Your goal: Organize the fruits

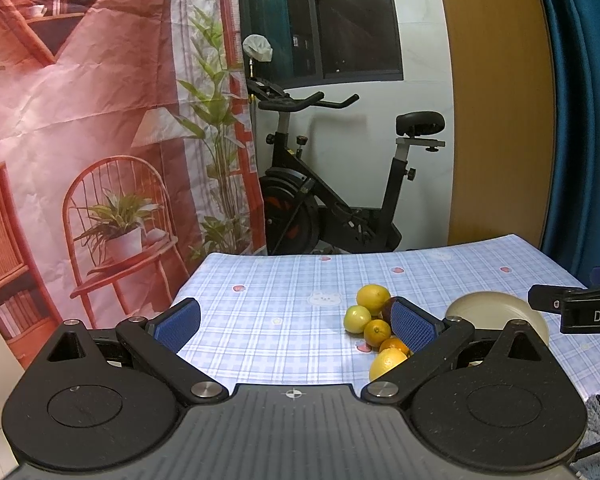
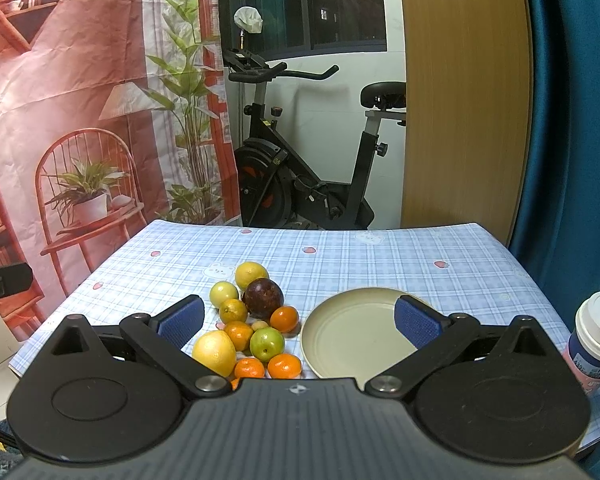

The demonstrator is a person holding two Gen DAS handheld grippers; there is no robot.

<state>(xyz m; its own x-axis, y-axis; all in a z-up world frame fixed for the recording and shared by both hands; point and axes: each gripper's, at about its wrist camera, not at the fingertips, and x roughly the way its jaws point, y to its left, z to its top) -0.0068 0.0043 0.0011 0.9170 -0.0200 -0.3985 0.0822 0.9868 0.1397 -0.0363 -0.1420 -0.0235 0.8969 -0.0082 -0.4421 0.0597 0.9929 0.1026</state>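
Note:
A pile of several fruits lies on the checked tablecloth (image 2: 380,264): a yellow lemon (image 2: 251,275), a dark purple fruit (image 2: 263,298), a green fruit (image 2: 266,344), a big yellow lemon (image 2: 214,353) and small oranges (image 2: 284,365). An empty beige plate (image 2: 352,336) sits right of the pile. My right gripper (image 2: 298,320) is open and empty, above the pile and plate. My left gripper (image 1: 296,322) is open and empty, left of the fruits (image 1: 373,300); its right finger (image 1: 414,324) hides part of the pile. The plate (image 1: 496,310) shows beyond.
A white-lidded cup (image 2: 594,340) stands at the table's right edge. The other gripper shows at the right in the left wrist view (image 1: 580,308). An exercise bike (image 2: 300,152) stands behind the table, with a printed backdrop left and a blue curtain (image 2: 572,120) right.

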